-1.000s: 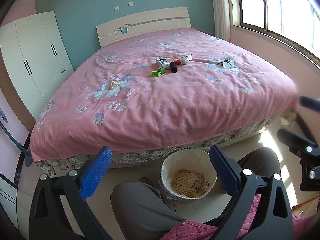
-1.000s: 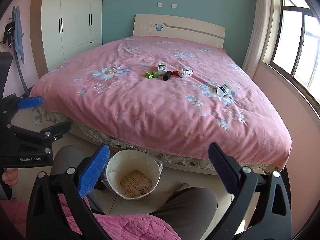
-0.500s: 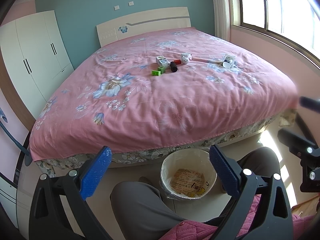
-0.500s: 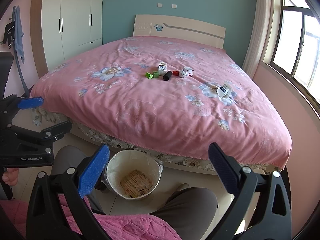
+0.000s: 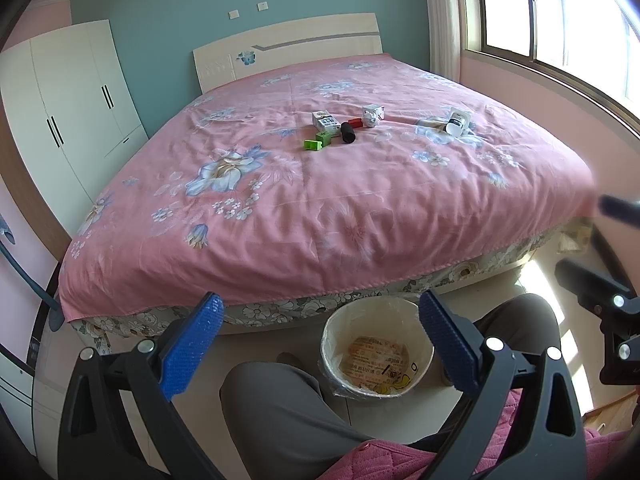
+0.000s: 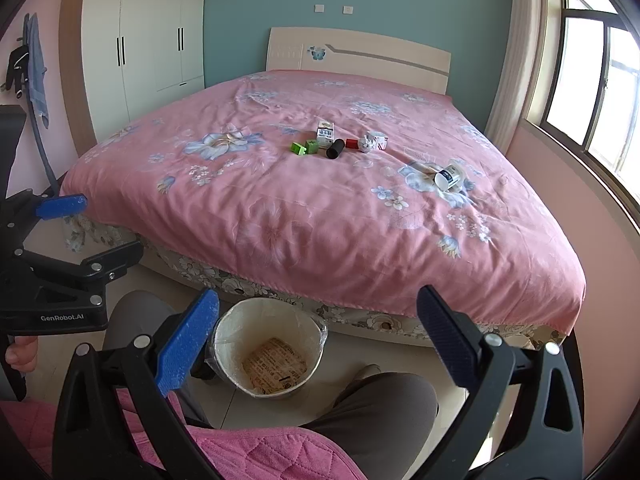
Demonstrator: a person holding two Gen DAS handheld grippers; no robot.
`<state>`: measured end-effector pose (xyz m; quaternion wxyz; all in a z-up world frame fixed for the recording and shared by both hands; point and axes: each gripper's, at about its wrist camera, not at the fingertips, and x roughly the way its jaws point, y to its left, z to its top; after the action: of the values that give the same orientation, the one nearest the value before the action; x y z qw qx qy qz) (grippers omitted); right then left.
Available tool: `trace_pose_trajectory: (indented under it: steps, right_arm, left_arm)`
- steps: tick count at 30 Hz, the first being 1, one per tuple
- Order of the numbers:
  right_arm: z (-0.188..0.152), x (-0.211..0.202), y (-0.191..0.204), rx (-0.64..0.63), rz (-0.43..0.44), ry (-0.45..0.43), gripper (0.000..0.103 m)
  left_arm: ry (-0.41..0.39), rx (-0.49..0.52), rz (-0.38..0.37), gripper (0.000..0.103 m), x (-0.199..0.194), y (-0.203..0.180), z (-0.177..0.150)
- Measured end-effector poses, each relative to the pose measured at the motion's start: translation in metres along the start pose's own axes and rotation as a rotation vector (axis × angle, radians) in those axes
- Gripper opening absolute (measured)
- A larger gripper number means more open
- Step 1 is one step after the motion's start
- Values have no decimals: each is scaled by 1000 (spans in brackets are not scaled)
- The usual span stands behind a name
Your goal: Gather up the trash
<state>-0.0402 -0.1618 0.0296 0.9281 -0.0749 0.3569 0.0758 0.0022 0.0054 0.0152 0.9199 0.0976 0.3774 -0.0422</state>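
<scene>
Trash lies mid-bed on the pink floral cover (image 5: 320,208): a small milk carton (image 5: 325,120) (image 6: 325,132), two green pieces (image 5: 318,141) (image 6: 304,147), a black cylinder (image 5: 347,134) (image 6: 335,148), a small red piece (image 5: 355,123), a crumpled white box (image 5: 373,114) (image 6: 372,142) and a tipped white cup (image 5: 456,121) (image 6: 449,176). A lined waste bin (image 5: 377,350) (image 6: 269,354) stands on the floor at the bed's foot. My left gripper (image 5: 320,320) and right gripper (image 6: 318,312) are open and empty, held low over the person's knees, far from the trash.
A white wardrobe (image 6: 140,56) stands left of the bed, a window (image 5: 560,16) to the right. The person's legs (image 5: 280,416) and a pink quilted garment (image 6: 248,456) fill the foreground. A coat stand with clothes (image 6: 32,60) is at far left.
</scene>
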Motion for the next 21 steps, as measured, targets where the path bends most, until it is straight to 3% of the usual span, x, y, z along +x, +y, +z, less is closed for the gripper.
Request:
trace_pose_trajectory:
  steps: [21]
  right_arm:
    - [0,1,-1,3,3,4,97]
  left_arm:
    - [-2,-1,2,99,3,2,-2]
